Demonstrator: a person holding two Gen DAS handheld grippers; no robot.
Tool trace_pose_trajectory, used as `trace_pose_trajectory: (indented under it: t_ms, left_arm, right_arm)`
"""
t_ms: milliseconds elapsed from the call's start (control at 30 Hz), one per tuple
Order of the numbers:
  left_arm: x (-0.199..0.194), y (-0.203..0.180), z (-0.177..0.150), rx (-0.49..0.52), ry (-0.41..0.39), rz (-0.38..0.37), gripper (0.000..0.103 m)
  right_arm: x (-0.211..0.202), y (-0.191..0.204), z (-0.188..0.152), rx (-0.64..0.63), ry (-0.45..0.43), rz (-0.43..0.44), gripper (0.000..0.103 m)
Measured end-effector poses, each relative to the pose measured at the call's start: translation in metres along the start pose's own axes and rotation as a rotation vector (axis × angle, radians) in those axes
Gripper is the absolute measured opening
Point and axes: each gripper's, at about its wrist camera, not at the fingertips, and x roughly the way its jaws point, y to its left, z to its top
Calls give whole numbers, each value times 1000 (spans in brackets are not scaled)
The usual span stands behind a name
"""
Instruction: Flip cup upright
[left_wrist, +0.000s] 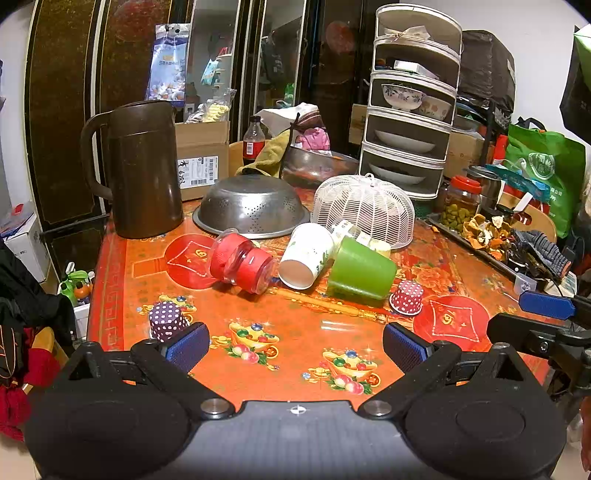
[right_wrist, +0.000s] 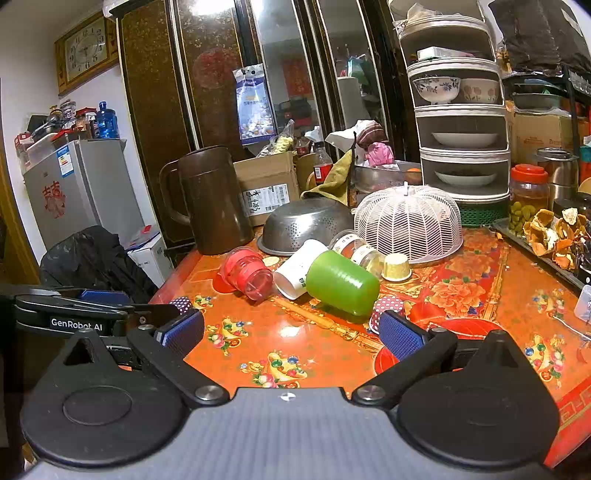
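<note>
Both tools hang low over the near edge of the table (left_wrist: 295, 332), each with its blue pads spread wide and nothing between them: the left tool (left_wrist: 295, 347) and the right tool (right_wrist: 291, 332). In the left view the right tool's pad shows at the far right edge; in the right view the left tool lies at the far left. A cluster of 3 tipped cups lies mid-table, beyond both tools. The green cup (left_wrist: 360, 271) (right_wrist: 341, 282) lies on its side, touching the white cup (left_wrist: 306, 254) (right_wrist: 297, 267), which also lies on its side with its mouth toward the camera. Left of them a red cup (left_wrist: 242, 262) (right_wrist: 245, 275) lies tipped over too. A red dotted cup (left_wrist: 406, 297) (right_wrist: 386, 308) sits mouth-down just beside the green cup, and a purple dotted cup (left_wrist: 168, 319) sits by the left tool's left finger. Behind the cluster are an upturned colander (left_wrist: 251, 206) (right_wrist: 304, 225), a white mesh cover (left_wrist: 364, 208) (right_wrist: 408, 221) and a brown jug (left_wrist: 142, 166) (right_wrist: 212, 199).
</note>
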Motion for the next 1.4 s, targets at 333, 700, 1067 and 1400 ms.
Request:
trace_pose_trajectory:
  t_ms: [333, 700, 1067, 1400]
  left_arm:
    - [2, 0, 0, 0, 8, 0, 101]
    - [3, 0, 0, -1, 14, 2, 101]
    - [6, -2, 1, 2, 25, 3, 101]
    - [17, -10, 15, 75, 8, 21, 101]
  right_arm:
    - [1, 0, 0, 0, 6, -1, 102]
    - [2, -1, -2, 5, 12, -4, 102]
    - [3, -4, -3, 9, 17, -1, 102]
    - [6, -13, -7, 28, 28, -1, 102]
